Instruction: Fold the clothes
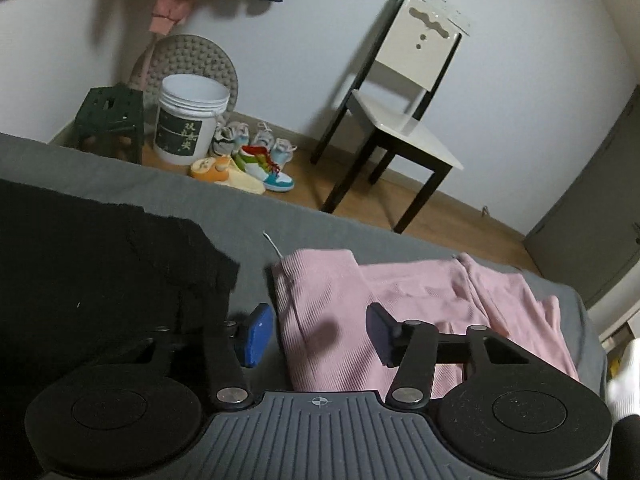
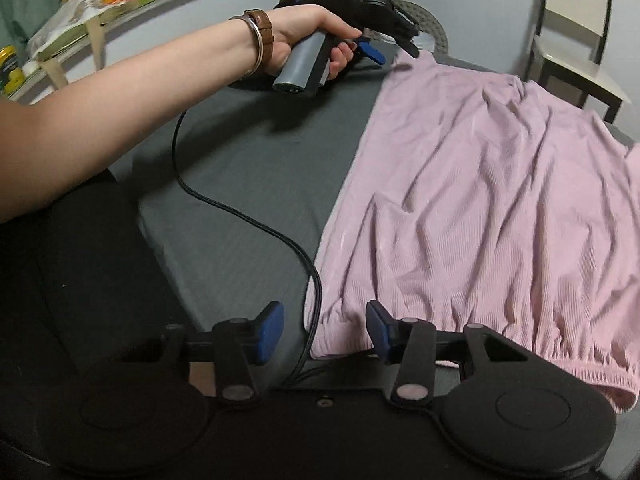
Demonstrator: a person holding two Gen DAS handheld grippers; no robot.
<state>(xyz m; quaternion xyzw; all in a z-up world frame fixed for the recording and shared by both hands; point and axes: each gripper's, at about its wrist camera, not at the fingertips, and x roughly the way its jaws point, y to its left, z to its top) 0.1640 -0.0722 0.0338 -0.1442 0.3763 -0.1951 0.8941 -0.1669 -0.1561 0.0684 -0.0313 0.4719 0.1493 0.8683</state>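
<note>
Pink garment lies spread on the grey bed; both tools, left and right, hover spread over its edges

pink garment cut off right, bucket lettering unreadable

Black cable crosses the bare grey bed.

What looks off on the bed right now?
The black cable trails across the grey sheet and runs by the pink garment's elastic edge, near the right tongs; it could snag. The garment is wrinkled.
</note>
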